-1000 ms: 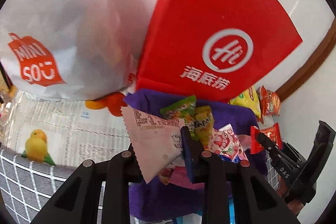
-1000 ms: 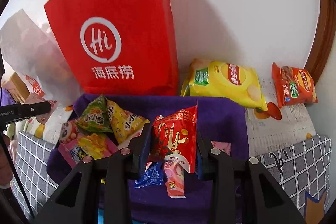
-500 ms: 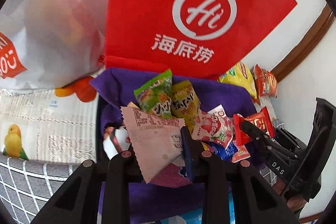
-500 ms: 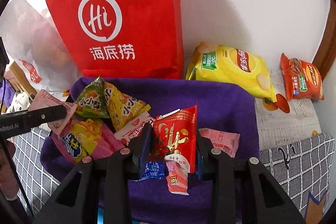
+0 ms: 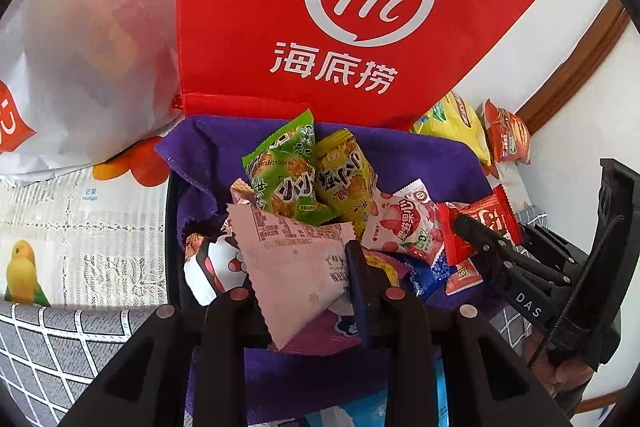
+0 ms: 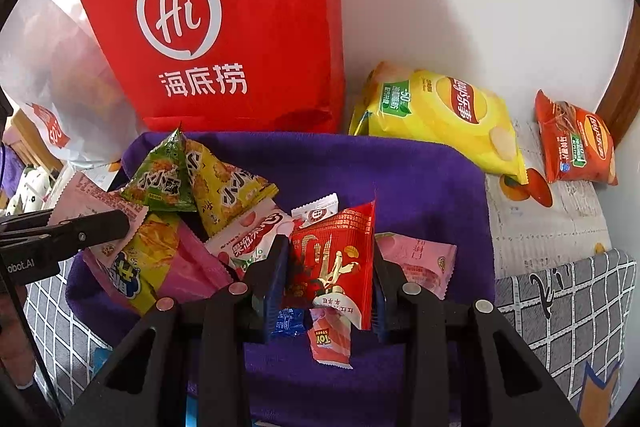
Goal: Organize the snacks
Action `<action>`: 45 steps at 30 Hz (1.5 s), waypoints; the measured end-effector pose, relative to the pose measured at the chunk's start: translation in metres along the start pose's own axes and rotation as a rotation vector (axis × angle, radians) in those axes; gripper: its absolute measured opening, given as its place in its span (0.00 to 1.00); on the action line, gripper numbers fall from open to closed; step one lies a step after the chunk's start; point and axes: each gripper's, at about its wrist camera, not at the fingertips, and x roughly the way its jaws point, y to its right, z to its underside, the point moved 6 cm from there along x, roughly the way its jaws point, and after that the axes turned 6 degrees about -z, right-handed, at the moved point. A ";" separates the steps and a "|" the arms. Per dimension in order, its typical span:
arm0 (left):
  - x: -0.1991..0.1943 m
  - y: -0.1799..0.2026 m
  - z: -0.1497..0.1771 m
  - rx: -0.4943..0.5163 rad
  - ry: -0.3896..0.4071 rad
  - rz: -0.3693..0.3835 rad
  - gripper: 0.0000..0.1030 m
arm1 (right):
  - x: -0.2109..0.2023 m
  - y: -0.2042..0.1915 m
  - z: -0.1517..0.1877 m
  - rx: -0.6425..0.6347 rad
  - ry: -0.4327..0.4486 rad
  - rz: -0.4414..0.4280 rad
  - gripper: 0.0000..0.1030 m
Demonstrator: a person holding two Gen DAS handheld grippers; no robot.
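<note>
My left gripper (image 5: 304,267) is shut on a pale pink snack packet (image 5: 296,263) and holds it over the left side of a purple-cloth-lined box (image 5: 420,159). My right gripper (image 6: 330,267) is shut on a red snack packet (image 6: 336,259) over the box's middle (image 6: 420,187). In the box lie a green triangular packet (image 5: 284,183), a yellow one (image 5: 344,187), a strawberry candy packet (image 5: 404,227) and other small snacks. The left gripper with its pink packet shows at the left of the right wrist view (image 6: 92,223); the right gripper shows at the right of the left wrist view (image 5: 480,239).
A red paper bag (image 6: 224,27) stands behind the box against the white wall, with a white plastic bag (image 5: 72,47) to its left. A yellow chips bag (image 6: 440,115) and an orange chips bag (image 6: 576,143) lie to the right. The table has patterned cloths (image 6: 560,291).
Both grippers have moved forward and down toward the box with their packets still held. The left view has swung right, from the white bag toward the box's contents.
</note>
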 end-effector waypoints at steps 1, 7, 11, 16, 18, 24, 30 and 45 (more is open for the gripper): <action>0.000 0.000 0.000 0.000 -0.001 -0.001 0.27 | 0.001 0.000 0.000 0.000 -0.002 0.001 0.35; 0.000 -0.002 0.000 -0.006 -0.004 0.007 0.27 | 0.004 0.000 0.001 0.000 -0.017 0.006 0.35; 0.000 -0.002 0.000 -0.003 -0.001 0.005 0.27 | 0.005 0.002 0.001 0.003 -0.017 0.002 0.35; 0.000 -0.001 0.000 -0.003 0.000 0.004 0.27 | 0.005 0.002 0.001 0.005 -0.016 0.000 0.35; 0.000 -0.001 0.000 -0.001 0.003 0.003 0.27 | 0.005 0.002 0.001 0.003 -0.014 0.003 0.35; -0.003 0.005 0.000 0.026 0.021 -0.002 0.28 | 0.002 0.002 0.001 0.003 -0.010 0.004 0.38; -0.009 0.009 -0.001 0.055 0.039 -0.043 0.43 | -0.005 -0.002 -0.001 -0.008 0.004 0.011 0.45; -0.053 0.025 -0.005 0.091 0.119 -0.030 0.66 | -0.077 -0.017 -0.008 0.018 0.092 0.055 0.59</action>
